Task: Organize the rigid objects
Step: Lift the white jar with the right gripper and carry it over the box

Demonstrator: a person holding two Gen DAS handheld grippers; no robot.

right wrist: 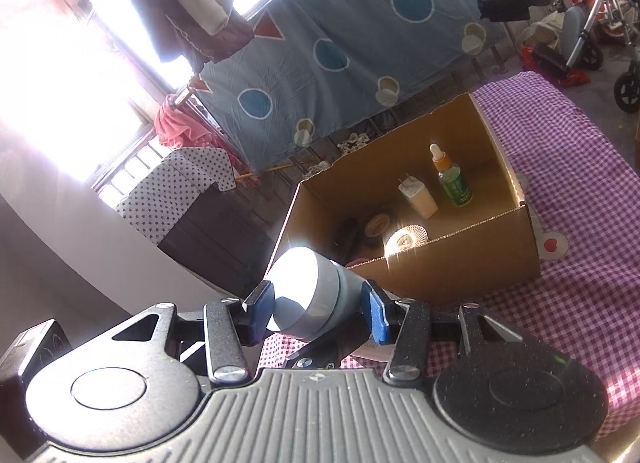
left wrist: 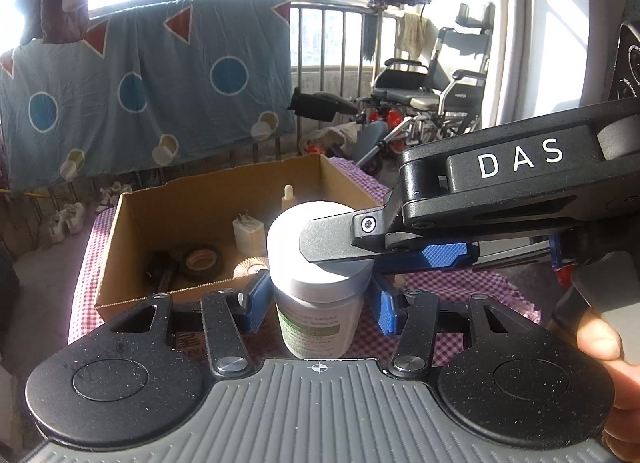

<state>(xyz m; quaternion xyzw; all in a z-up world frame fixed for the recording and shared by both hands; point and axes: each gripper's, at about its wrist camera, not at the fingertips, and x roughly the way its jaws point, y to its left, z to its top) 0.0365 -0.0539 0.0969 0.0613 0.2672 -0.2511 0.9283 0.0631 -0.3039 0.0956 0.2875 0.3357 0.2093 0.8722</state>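
A white jar with a grey lid and green label (left wrist: pixel 316 283) stands upright on the checked cloth just in front of a cardboard box (left wrist: pixel 120 259). My left gripper (left wrist: pixel 318 303) has its blue pads on either side of the jar body, apart from it. My right gripper (right wrist: pixel 318 307) comes in from the right and its blue pads are closed on the jar's lid (right wrist: pixel 312 295); its upper finger (left wrist: pixel 340 239) lies over the lid. The box (right wrist: pixel 460 263) holds a green dropper bottle (right wrist: pixel 452 179), a white plug adapter (right wrist: pixel 418 199), a tape roll (left wrist: pixel 202 259) and a round wire brush (right wrist: pixel 406 241).
The pink checked tablecloth (right wrist: pixel 580 223) covers the table. Behind it hangs a blue sheet (left wrist: pixel 140 91) on a railing. A wheelchair (left wrist: pixel 432 103) and clutter stand at the back right. A dotted-cloth-covered cabinet (right wrist: pixel 180 191) is at the left.
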